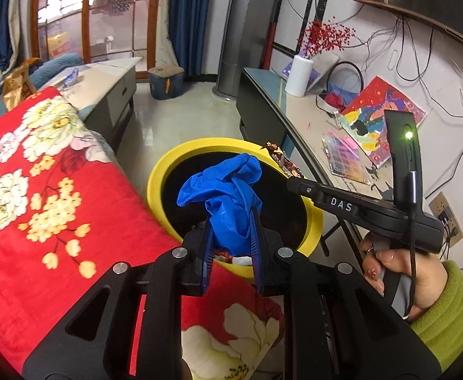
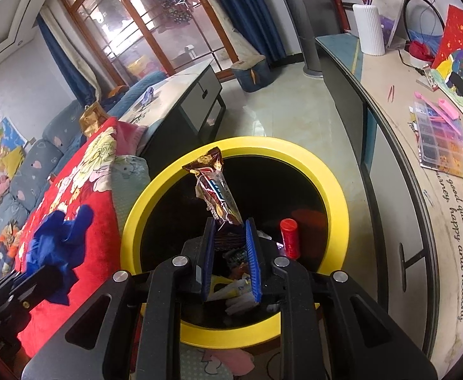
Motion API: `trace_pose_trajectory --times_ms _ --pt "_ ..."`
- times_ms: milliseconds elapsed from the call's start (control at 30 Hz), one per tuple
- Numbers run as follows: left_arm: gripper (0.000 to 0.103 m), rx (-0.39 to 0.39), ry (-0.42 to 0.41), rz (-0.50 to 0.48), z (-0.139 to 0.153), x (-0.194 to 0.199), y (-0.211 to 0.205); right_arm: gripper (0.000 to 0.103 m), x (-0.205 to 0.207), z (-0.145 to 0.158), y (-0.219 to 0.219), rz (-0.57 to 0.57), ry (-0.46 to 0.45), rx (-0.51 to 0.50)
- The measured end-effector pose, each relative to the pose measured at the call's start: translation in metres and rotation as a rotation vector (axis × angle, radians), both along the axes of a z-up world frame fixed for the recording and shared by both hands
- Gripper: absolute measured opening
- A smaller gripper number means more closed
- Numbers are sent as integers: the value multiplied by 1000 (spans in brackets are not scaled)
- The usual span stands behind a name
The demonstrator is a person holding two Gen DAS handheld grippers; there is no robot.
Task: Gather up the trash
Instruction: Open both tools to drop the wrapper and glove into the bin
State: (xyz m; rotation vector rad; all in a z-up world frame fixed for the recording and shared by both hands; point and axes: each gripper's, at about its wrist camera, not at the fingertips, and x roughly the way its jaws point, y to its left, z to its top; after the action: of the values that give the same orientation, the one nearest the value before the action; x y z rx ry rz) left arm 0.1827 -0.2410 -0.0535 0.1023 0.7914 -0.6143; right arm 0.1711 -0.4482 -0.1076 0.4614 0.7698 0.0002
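My left gripper (image 1: 231, 218) is shut on a crumpled blue glove (image 1: 228, 190) and holds it over the near edge of a yellow-rimmed trash bin (image 1: 155, 177). My right gripper (image 2: 229, 226) is shut on a brown snack wrapper (image 2: 215, 186) and holds it above the bin's (image 2: 130, 221) dark opening. The wrapper (image 1: 283, 158) and right gripper (image 1: 297, 186) also show in the left wrist view, over the bin's far rim. The glove (image 2: 57, 240) shows at the left of the right wrist view. Inside the bin lie a red cylinder (image 2: 290, 237) and pale wrappers (image 2: 237, 291).
A red floral blanket (image 1: 41, 190) covers the sofa left of the bin. A long desk (image 2: 421, 190) with a bead box (image 2: 443, 142), paintings and a white vase (image 2: 369, 28) runs along the right. A grey cabinet (image 2: 196, 95) and a blue stool (image 2: 252, 72) stand beyond on the tiled floor.
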Motion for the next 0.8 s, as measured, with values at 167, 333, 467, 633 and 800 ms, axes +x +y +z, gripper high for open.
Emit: trace_pose_trajectory --times_ms 167,333,467,633,800 --pt "27 23 5 -4 -7 10 -10 31 -2 -4 -6 -13 8 6" --pt "56 25 3 13 -7 12 -8 42 -6 -7 -12 -21 6 9" --pt "79 6 13 34 -4 12 -2 48 -9 -7 -13 -27 2 6" --pt "92 -15 10 73 1 10 10 62 -15 0 -14 -33 -16 -13" --pt "92 -26 -9 112 9 4 26 71 -21 13 -12 -38 -39 -39"
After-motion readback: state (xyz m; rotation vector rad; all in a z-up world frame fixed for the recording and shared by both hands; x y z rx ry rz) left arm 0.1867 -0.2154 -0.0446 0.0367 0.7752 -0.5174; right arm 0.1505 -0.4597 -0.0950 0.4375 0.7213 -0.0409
